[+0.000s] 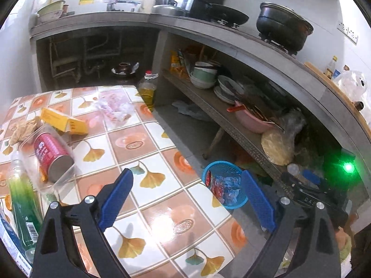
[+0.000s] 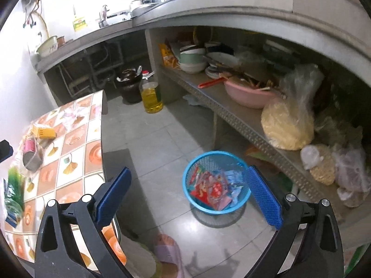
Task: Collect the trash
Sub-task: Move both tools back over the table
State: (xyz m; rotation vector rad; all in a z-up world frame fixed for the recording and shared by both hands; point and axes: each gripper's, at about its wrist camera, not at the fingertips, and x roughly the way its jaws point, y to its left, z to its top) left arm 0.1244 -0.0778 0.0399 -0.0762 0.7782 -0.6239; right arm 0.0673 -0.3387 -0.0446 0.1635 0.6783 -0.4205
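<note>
A blue mesh basket (image 2: 208, 154) stands on the floor beside the table and holds red and blue wrappers (image 2: 208, 188). My right gripper (image 2: 188, 171) hangs open above it, with nothing between its fingers. My left gripper (image 1: 186, 176) is open and empty over the table's edge, the basket (image 1: 220, 163) just beyond it. On the tile-patterned table (image 1: 143, 139) lie a red can (image 1: 49, 153) inside a clear plastic tub, a yellow box (image 1: 62, 120), a green bottle (image 1: 23, 197), crumpled brown paper (image 1: 24, 128) and a pink plastic wrapper (image 1: 113, 106).
A big oil bottle (image 2: 150, 95) stands on the floor past the table. A low shelf (image 2: 231, 115) under the counter carries bowls, a pink basin (image 2: 248, 95) and plastic bags. A foot in a slipper (image 2: 167, 252) is near the table leg. Grey floor tiles surround the basket.
</note>
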